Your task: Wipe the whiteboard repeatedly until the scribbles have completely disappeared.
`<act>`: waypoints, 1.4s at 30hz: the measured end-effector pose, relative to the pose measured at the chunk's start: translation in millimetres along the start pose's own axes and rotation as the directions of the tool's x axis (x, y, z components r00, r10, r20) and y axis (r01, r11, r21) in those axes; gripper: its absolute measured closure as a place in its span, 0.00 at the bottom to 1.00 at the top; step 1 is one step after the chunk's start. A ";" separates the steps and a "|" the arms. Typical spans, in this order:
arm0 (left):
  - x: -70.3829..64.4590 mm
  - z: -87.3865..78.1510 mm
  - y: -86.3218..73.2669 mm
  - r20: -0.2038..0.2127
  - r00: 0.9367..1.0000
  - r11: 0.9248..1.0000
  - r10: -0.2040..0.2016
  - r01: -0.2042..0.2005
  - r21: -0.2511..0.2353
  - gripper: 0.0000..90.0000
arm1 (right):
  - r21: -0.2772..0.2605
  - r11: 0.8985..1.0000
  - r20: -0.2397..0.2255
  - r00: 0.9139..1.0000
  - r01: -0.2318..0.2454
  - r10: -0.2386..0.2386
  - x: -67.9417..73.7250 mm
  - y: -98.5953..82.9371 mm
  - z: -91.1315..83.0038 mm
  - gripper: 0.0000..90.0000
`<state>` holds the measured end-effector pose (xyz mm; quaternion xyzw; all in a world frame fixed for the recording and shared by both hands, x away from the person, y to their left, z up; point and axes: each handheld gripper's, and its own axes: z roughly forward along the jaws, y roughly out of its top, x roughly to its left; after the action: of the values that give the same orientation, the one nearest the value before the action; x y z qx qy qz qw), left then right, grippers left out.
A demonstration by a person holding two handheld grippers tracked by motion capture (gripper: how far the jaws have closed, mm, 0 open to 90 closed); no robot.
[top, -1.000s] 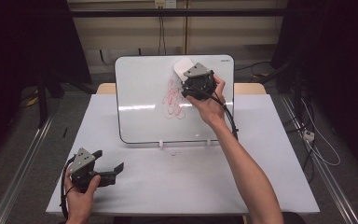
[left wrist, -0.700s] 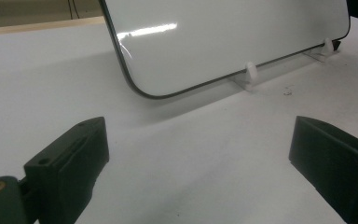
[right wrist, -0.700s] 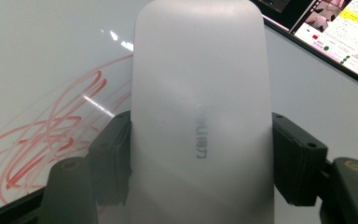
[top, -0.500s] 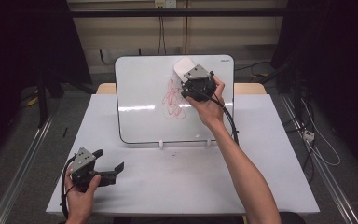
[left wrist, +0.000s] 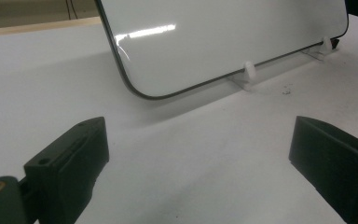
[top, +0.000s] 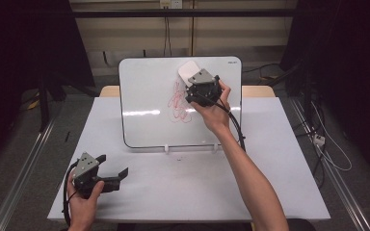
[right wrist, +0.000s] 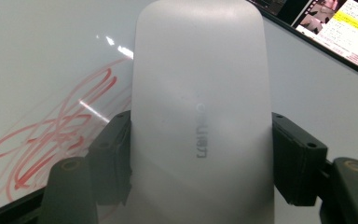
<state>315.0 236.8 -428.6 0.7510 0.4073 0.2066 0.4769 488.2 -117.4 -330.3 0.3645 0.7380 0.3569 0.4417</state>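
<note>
Wiping red scribble off whiteboard, barely started.
Right gripper [top: 196, 83] jaws clamped on white eraser [right wrist: 200, 116] at whiteboard [top: 149, 106] top; red scribble [top: 179, 102] mostly intact. Left gripper [top: 113, 173] idle on desk [top: 279, 183], jaws apart.

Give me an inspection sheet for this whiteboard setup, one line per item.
Surface: white table, a few dark specks near the board's feet.
Job's things: whiteboard propped on clips, red scribble on it; white eraser.
Clutter: nothing seen.
Grippers: right tongs shut on the eraser at the board; left tongs open, empty, low over the table.
Cables: one trails from each gripper.
Surroundings: dark curtains, floor cables.
</note>
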 end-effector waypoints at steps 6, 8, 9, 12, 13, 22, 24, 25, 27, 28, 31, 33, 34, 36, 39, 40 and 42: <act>-0.2 0.1 -0.1 0.002 1.000 1.000 0.005 -0.005 0.003 0.05 | -0.006 1.000 -0.011 1.000 0.012 -0.012 10.4 -5.3 -1.3 0.35; -0.2 0.3 -0.1 0.001 1.000 1.000 0.005 -0.005 0.003 0.05 | -0.005 1.000 -0.019 1.000 0.022 -0.022 15.0 -7.2 -2.0 0.35; -0.3 0.3 0.0 0.000 1.000 1.000 0.005 -0.005 0.003 0.05 | -0.005 0.999 -0.023 0.999 0.032 -0.032 17.3 -8.2 -2.5 0.35; -0.4 0.5 0.3 0.002 1.000 1.000 0.011 -0.011 0.005 0.05 | -0.008 1.000 -0.037 0.999 0.024 -0.024 21.5 -10.7 -3.4 0.35; -0.7 0.7 0.2 0.002 1.000 1.000 0.010 -0.010 0.005 0.05 | -0.007 0.999 -0.047 0.998 0.043 -0.043 28.4 -13.6 -3.8 0.35; 0.0 0.0 -0.4 0.001 1.000 1.000 0.008 -0.008 0.005 0.05 | -0.019 0.998 -0.056 0.997 0.052 -0.053 35.2 -17.2 -7.7 0.35; 0.0 -0.2 -0.6 0.001 1.000 1.000 0.008 -0.008 0.006 0.05 | -0.018 0.998 -0.052 0.997 0.054 -0.054 35.4 -17.2 -6.7 0.35; 0.3 -0.6 -1.0 0.000 1.000 1.000 0.007 -0.007 0.006 0.05 | -0.018 0.998 -0.053 0.997 0.053 -0.054 35.2 -17.0 -6.2 0.35; 0.6 -0.8 -1.2 0.000 1.000 1.000 0.006 -0.006 0.005 0.05 | -0.018 0.998 -0.057 0.997 0.054 -0.055 34.1 -16.9 -5.8 0.35; 0.7 -0.7 -1.3 0.000 1.000 1.000 0.004 -0.004 0.004 0.05 | -0.019 0.998 -0.054 0.997 0.060 -0.061 33.3 -16.4 -6.0 0.35; 0.4 -0.7 -1.1 0.000 1.000 1.000 0.006 -0.006 0.006 0.05 | -0.015 0.999 -0.047 0.998 0.050 -0.051 27.6 -13.4 -5.6 0.35; 0.4 -1.3 -0.9 0.000 1.000 1.000 0.012 -0.012 0.006 0.05 | -0.014 0.999 -0.040 0.998 0.042 -0.042 22.1 -11.5 -4.8 0.35; 0.3 -1.4 -0.9 0.000 1.000 1.000 0.010 -0.010 0.004 0.05 | -0.015 0.999 -0.036 0.999 0.033 -0.034 19.6 -10.7 -4.7 0.35; 0.1 -1.5 -1.1 0.001 1.000 1.000 0.006 -0.006 0.001 0.05 | -0.015 1.000 -0.028 0.999 0.024 -0.024 14.4 -8.7 -3.7 0.35; 1.6 -2.1 -1.5 -0.003 1.000 1.000 0.005 -0.005 0.005 0.05 | -0.017 1.000 -0.016 1.000 0.008 -0.009 7.0 -4.8 -2.6 0.35; 1.7 -2.1 -1.5 -0.003 1.000 1.000 0.004 -0.004 0.006 0.05 | -0.015 1.000 -0.015 1.000 0.004 -0.004 4.4 -3.6 -2.1 0.35; 1.7 -2.2 -1.4 -0.004 1.000 1.000 0.005 -0.005 0.005 0.05 | -0.013 1.000 -0.007 1.000 0.001 -0.001 -0.8 -0.7 -1.1 0.35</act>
<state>313.8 239.7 -428.9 0.7528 0.4071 0.2082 0.4735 487.3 -118.6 -330.2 0.3600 0.7375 0.3626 0.4416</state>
